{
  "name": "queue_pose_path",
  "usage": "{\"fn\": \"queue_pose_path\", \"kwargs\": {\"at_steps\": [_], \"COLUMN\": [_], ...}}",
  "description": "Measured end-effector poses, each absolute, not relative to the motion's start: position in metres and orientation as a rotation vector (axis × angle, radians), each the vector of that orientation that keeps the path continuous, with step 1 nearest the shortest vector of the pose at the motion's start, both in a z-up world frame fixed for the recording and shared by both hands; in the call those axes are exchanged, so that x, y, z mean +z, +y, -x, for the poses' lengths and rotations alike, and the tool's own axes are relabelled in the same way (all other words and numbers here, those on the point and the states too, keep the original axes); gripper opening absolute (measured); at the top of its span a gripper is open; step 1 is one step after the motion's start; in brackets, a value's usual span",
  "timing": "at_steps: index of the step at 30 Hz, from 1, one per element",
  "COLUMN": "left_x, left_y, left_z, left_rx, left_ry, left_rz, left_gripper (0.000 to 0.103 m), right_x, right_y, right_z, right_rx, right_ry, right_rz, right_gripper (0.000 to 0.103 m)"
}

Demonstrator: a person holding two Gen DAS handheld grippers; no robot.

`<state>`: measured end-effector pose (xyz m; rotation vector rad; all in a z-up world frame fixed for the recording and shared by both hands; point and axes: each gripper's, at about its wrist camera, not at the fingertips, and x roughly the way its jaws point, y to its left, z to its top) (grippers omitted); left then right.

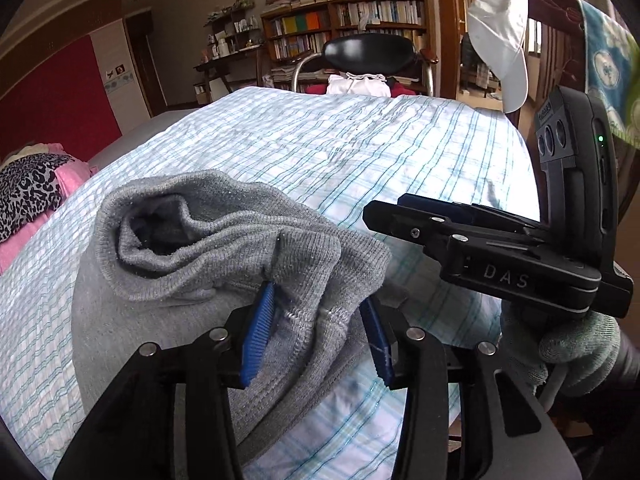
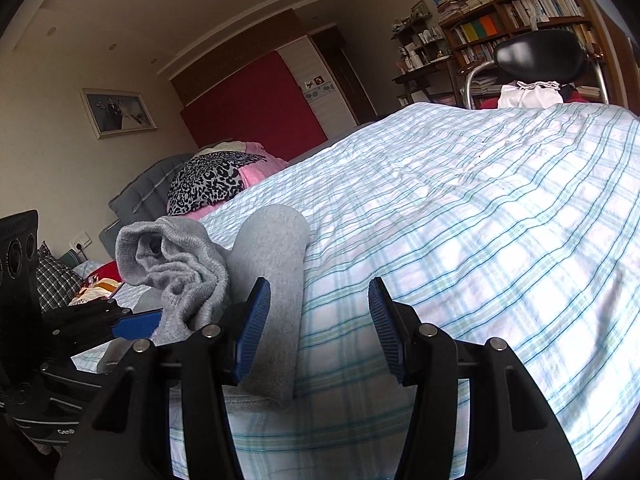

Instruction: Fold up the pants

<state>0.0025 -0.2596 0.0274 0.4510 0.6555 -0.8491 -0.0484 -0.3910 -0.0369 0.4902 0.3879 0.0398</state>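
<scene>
Grey knit pants [image 1: 168,304] lie on the bed near its front edge, one ribbed opening [image 1: 160,232] bunched up and gaping. My left gripper [image 1: 316,340] is open. A fold of that grey cloth sits loosely between its blue pads [image 1: 256,336]. In the right wrist view the pants [image 2: 276,272] run as a flat folded strip, the bunched end [image 2: 176,260] at its left beside the left gripper [image 2: 154,322]. My right gripper [image 2: 320,332] is open over the sheet just right of the strip, nothing held. A gloved hand [image 1: 576,352] carries the right gripper [image 1: 388,206].
The bed [image 2: 480,240] has a blue-and-white plaid sheet. Leopard-print and pink bedding [image 2: 212,184] lies at its far left. A black chair [image 1: 368,54] and bookshelves [image 1: 344,24] stand beyond the far edge. A white cap [image 1: 504,40] and a blue towel [image 1: 608,64] hang at right.
</scene>
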Motion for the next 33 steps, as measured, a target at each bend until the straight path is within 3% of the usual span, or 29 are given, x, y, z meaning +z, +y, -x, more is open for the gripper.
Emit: {"fn": "queue_pose_path", "kwargs": {"at_steps": [6,21,33], "left_x": [0.046,0.066,0.058], "left_y": [-0.236,-0.168,-0.201], "left_z": [-0.003,-0.035,-0.092], "left_rx": [-0.926,-0.85,-0.927], "left_ry": [0.665,0.697,0.814], "left_rz": [-0.347,-0.187,-0.098], "left_gripper": [0.051,0.052,0.06], "right_x": [-0.034,-0.01,-0.012], "right_y": [-0.39,-0.37,-0.335], "right_z": [0.041,0.051,0.044], "right_rx": [0.034,0.1,0.214], "right_ry": [0.39,0.303,0.326], "right_rz": [-0.48,-0.399,-0.271], "right_gripper": [0.053,0.053,0.053]}}
